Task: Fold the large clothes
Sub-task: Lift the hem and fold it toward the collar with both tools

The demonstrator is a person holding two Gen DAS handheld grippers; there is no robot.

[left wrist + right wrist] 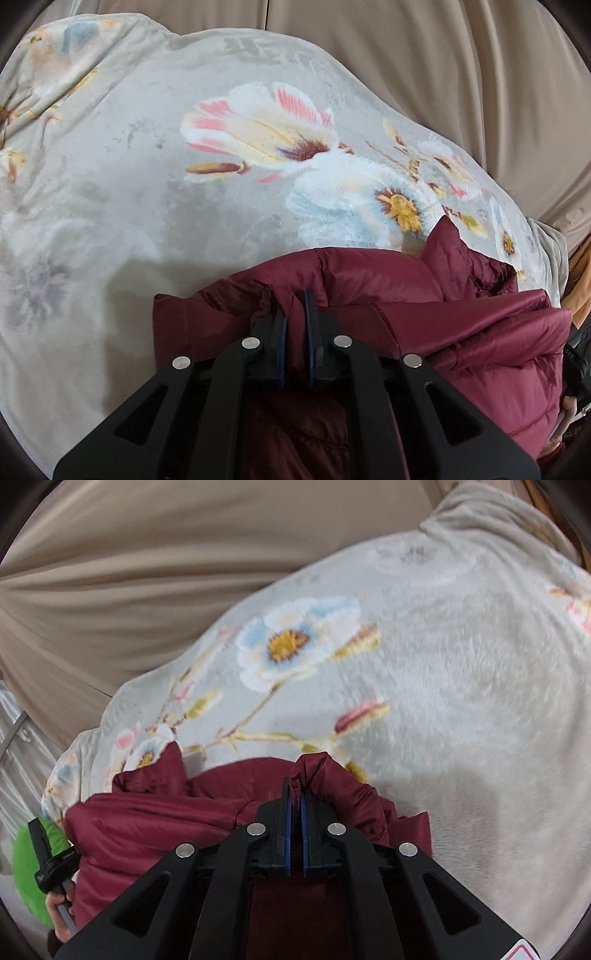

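Note:
A maroon puffer jacket (461,332) lies bunched on a pale floral blanket (110,184). In the left wrist view my left gripper (293,306) is shut on a fold of the jacket's edge, with fabric pinched between the blue pads. In the right wrist view my right gripper (296,790) is shut on another bunched edge of the jacket (155,823), which fills the lower left of that view over the blanket (461,701). The jacket's full shape is hidden under both grippers.
Beige draped fabric (424,74) rises behind the blanket, also in the right wrist view (129,572). The other gripper's handle and a hand (55,878) show at the lower left, before something green (26,867). An orange object (578,291) sits at the blanket's right edge.

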